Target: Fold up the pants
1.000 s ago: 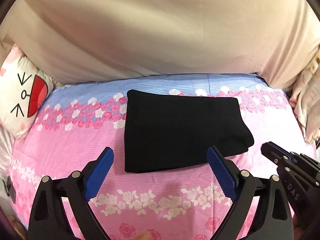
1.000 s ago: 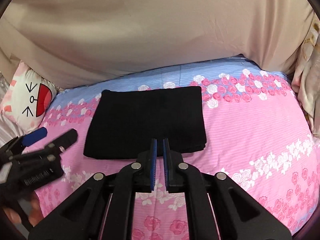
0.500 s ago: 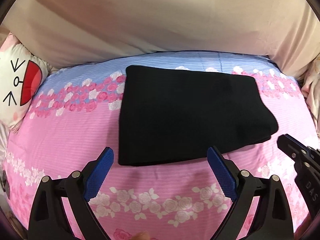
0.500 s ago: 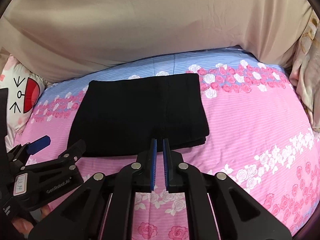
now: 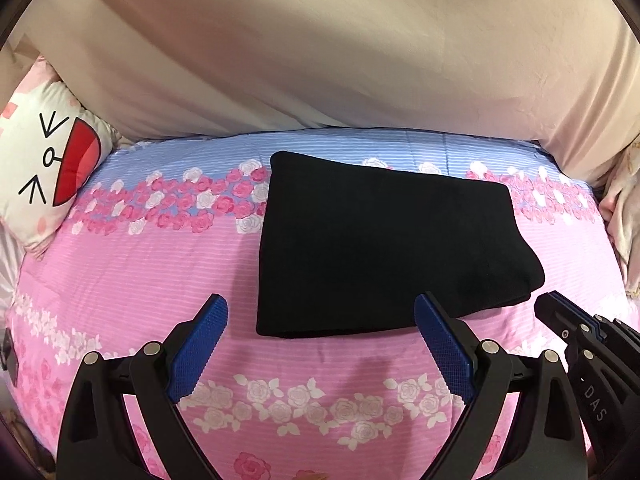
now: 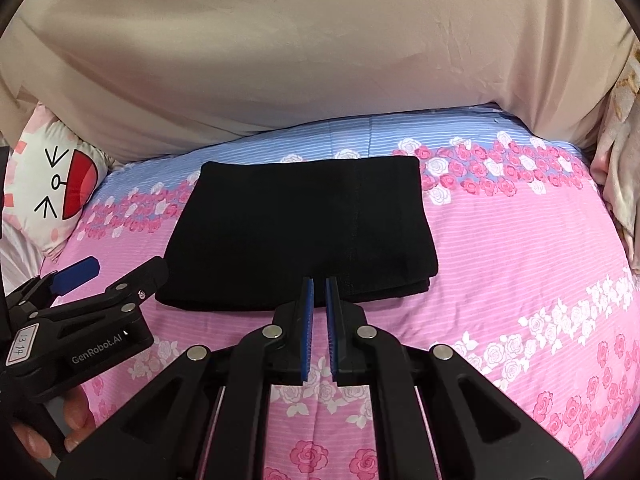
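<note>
The black pants (image 5: 384, 248) lie folded into a flat rectangle on the pink and blue flowered bedspread (image 5: 160, 264); they also show in the right wrist view (image 6: 304, 232). My left gripper (image 5: 320, 312) is open and empty, held above the bed just in front of the pants' near edge. My right gripper (image 6: 319, 286) is shut with only a thin gap between its blue pads, empty, just short of the pants' near edge. The right gripper shows at the right of the left view (image 5: 560, 316), and the left gripper shows at the left of the right view (image 6: 116, 276).
A white cushion with a cartoon face (image 5: 48, 168) leans at the far left. A beige fabric wall (image 5: 320, 48) rises behind the bed. Pale floral cloth (image 5: 624, 216) hangs at the right edge.
Both grippers have drawn back a little from the pants after coming closer half a second ago. The pants have not moved. The jaws stand as before.
</note>
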The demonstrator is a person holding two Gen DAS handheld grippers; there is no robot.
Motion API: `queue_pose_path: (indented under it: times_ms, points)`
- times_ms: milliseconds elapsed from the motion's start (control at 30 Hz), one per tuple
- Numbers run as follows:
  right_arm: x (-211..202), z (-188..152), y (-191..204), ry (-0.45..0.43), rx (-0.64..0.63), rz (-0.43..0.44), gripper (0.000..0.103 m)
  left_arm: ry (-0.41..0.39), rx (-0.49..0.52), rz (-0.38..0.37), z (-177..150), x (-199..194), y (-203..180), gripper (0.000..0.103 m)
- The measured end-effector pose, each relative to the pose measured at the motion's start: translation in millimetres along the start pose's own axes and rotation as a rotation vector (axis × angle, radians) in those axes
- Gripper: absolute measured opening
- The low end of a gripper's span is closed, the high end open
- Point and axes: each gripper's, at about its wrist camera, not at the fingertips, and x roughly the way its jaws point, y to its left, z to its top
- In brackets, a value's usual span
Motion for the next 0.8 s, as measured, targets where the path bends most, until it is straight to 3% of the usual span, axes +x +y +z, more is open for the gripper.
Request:
queue_pose_path:
  times_ms: [800]
  points:
    - [7, 2, 1, 0.005, 0.006, -0.015, 0.007, 0.024, 0.041, 0.003, -4, 13, 3, 0.093]
